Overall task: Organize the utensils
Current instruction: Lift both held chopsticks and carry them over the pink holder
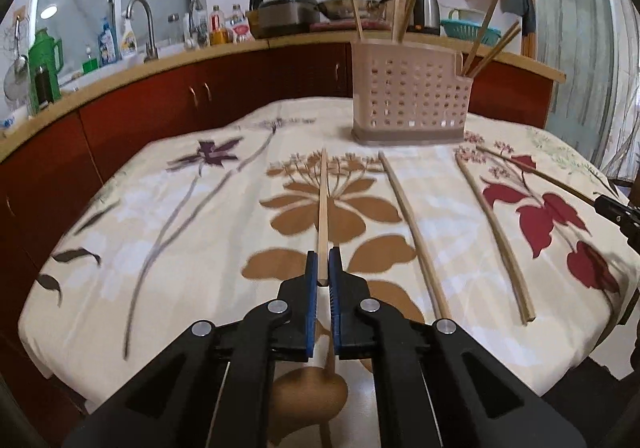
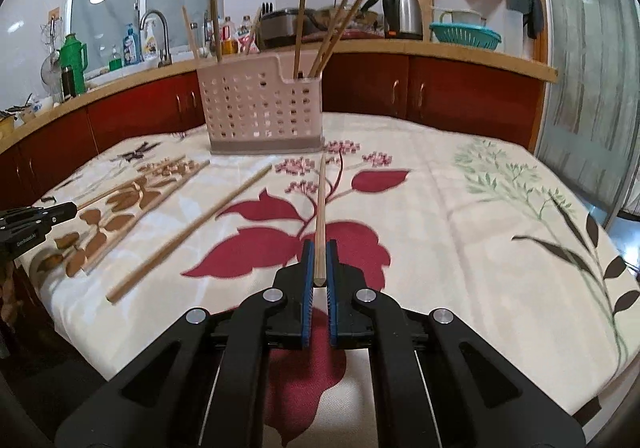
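Observation:
A beige perforated utensil holder (image 1: 410, 94) stands at the far side of the table with several chopsticks upright in it; it also shows in the right wrist view (image 2: 262, 108). My left gripper (image 1: 323, 268) is shut on the near end of a wooden chopstick (image 1: 323, 204) that points toward the holder. My right gripper (image 2: 319, 266) is shut on the near end of another chopstick (image 2: 321, 200). Two loose chopsticks (image 1: 412, 232) (image 1: 494, 232) lie on the cloth between the grippers; they also show in the right wrist view (image 2: 188, 232) (image 2: 142, 210).
The table carries a floral cloth (image 2: 480, 232). A kitchen counter (image 1: 180, 60) with sink, bottles, a kettle (image 2: 402, 14) and a teal basket (image 2: 466, 34) runs behind it. The right gripper's tip shows at the right edge of the left wrist view (image 1: 618, 212).

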